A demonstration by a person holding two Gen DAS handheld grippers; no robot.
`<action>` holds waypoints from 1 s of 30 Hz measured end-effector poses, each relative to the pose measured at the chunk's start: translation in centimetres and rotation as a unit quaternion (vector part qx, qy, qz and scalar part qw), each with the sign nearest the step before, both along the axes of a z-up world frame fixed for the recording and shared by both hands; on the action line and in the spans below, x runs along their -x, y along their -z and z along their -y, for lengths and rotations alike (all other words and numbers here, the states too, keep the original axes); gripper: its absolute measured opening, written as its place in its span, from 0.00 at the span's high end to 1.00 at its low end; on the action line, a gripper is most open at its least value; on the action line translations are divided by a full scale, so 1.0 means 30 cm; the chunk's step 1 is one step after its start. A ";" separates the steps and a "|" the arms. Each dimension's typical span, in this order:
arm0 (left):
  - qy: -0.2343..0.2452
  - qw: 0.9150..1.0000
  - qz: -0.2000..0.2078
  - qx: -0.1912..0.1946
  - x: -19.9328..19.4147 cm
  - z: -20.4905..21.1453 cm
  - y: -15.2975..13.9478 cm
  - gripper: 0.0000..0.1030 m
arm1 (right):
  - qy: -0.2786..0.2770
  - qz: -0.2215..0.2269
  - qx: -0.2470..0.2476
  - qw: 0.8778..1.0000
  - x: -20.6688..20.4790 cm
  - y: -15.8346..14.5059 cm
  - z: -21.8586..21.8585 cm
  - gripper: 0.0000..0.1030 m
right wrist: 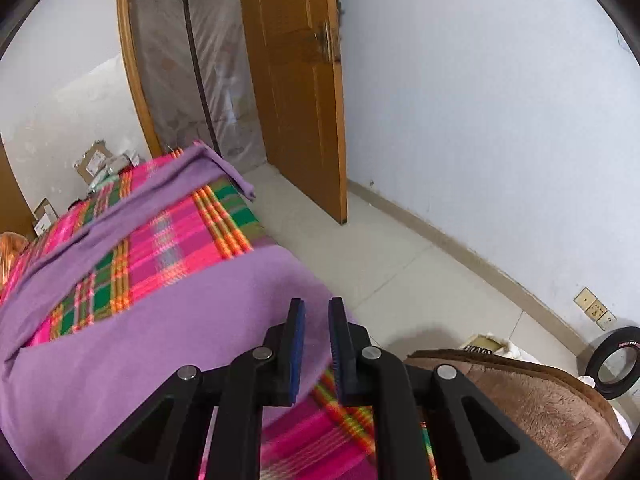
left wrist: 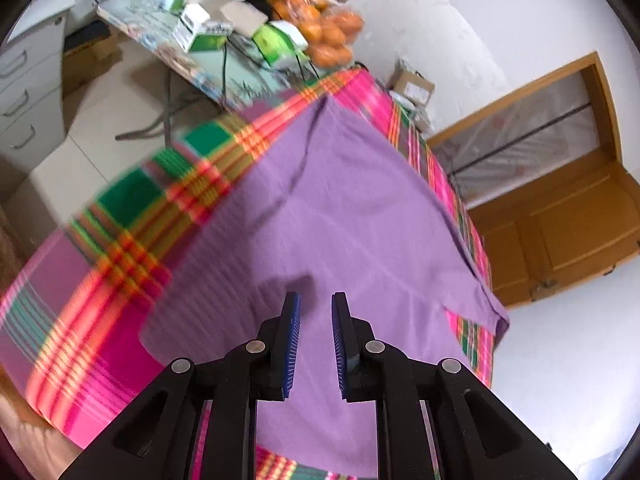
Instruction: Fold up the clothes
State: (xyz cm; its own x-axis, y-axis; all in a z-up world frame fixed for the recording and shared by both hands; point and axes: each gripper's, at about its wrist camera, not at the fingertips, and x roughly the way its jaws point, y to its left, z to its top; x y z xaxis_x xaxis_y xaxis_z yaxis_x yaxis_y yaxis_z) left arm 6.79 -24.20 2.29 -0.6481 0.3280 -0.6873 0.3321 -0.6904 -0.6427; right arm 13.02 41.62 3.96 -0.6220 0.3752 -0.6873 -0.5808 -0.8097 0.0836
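While both tools hang above the bed, neither grips anything. Nearest in the left wrist view, the left gripper (left wrist: 316,300) has its jaws set a narrow gap apart, blue pads facing each other, with only cloth visible between them. Directly beneath lies the purple garment (left wrist: 340,220), spread mostly flat on the plaid bedspread (left wrist: 120,256), one sleeve trailing off toward the right edge. Beyond the bed stands a cluttered table (left wrist: 216,76) bearing boxes and a bag of oranges (left wrist: 324,28).

Nearest in the right wrist view, the right gripper (right wrist: 317,304) likewise shows a narrow gap between its jaws, empty. It is held over the garment's near edge, where purple cloth meets the plaid. A brown fleece blanket (right wrist: 540,400) lies beside the gripper to the right. Farther off, a sleeve (right wrist: 216,164) runs along the bed's far side. Behind stands a wooden door (right wrist: 300,80), open against the white wall.
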 end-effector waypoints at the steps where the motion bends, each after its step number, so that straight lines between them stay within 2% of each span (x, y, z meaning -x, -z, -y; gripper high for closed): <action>1: 0.000 1.000 0.001 0.004 0.017 0.017 -0.009 0.84 | -0.004 -0.006 -0.001 1.000 0.006 -0.012 0.023 0.88; 3: 0.003 1.000 0.002 0.015 0.056 0.043 -0.025 0.84 | -0.018 -0.017 0.000 1.000 0.023 -0.034 0.072 0.88; 5: 0.016 1.000 0.008 0.025 0.097 0.070 -0.031 0.77 | -0.059 -0.025 0.002 0.998 0.056 -0.050 0.135 0.88; 7: 0.026 0.999 0.014 0.031 0.137 0.087 -0.029 0.75 | -0.098 -0.026 -0.012 0.995 0.098 -0.064 0.219 0.88; 9: 0.033 0.998 0.024 0.039 0.175 0.101 -0.025 0.75 | -0.145 -0.024 -0.027 0.989 0.152 -0.075 0.318 0.87; 11: 0.038 0.998 0.027 0.051 0.199 0.111 -0.018 0.75 | -0.197 -0.019 -0.019 0.980 0.217 -0.081 0.411 0.87; 14: 0.042 0.998 0.030 0.036 0.204 0.130 0.007 0.72 | -0.270 -0.013 0.004 0.963 0.317 -0.087 0.549 0.86; 18: 0.075 0.996 0.040 0.023 0.222 0.125 0.037 0.66 | -0.358 -0.001 0.019 0.934 0.462 -0.102 0.755 0.85; 22: 0.087 0.995 0.053 -0.011 0.211 0.128 0.080 0.66 | -0.453 0.016 0.039 0.891 0.607 -0.110 0.999 0.84; 25: 0.087 0.995 0.042 -0.038 0.184 0.136 0.093 0.66 | -0.509 0.031 0.054 0.858 0.673 -0.092 1.183 0.83; 27: 0.101 0.993 0.037 -0.050 0.173 0.129 0.095 0.66 | -0.544 0.050 0.047 0.836 0.708 -0.074 1.315 0.83; 30: 0.113 0.991 0.023 -0.063 0.158 0.120 0.092 0.66 | -0.583 0.070 0.040 0.808 0.751 -0.037 1.474 0.74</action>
